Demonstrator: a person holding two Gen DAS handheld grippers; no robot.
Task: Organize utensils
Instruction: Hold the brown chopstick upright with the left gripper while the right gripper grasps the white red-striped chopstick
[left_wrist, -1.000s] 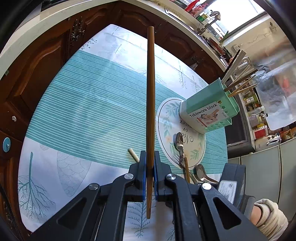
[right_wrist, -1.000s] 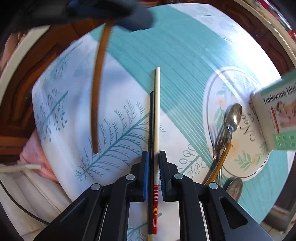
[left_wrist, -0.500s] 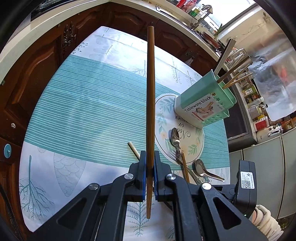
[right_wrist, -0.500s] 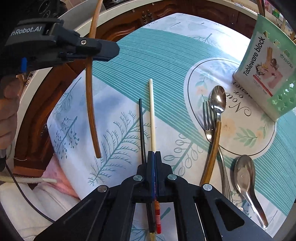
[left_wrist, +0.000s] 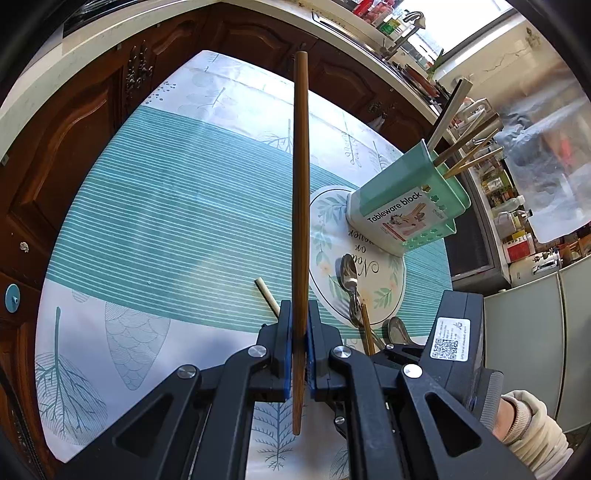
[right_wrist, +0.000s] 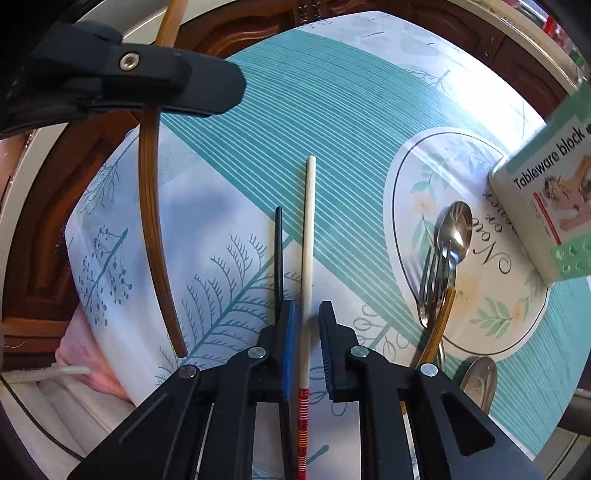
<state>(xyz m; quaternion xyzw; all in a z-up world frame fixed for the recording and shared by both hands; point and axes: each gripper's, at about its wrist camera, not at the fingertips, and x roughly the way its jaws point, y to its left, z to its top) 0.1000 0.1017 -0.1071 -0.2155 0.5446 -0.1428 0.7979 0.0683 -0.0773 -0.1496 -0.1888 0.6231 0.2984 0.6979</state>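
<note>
Underneath, teal-striped tablecloth (left_wrist: 177, 221) beside wooden cabinets (left_wrist: 74, 122)

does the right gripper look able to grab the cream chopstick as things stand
Probably yes: the right gripper stands open astride the cream chopstick, nothing over it. The black chopstick lies close beside the left finger and might get caught.

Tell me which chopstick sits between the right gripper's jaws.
The cream chopstick with the red-striped end; the black chopstick lies outside the jaws, and the left gripper holds the brown chopstick.

Dark wood cabinets (left_wrist: 74, 122), sunlit window (left_wrist: 461, 22)
</note>
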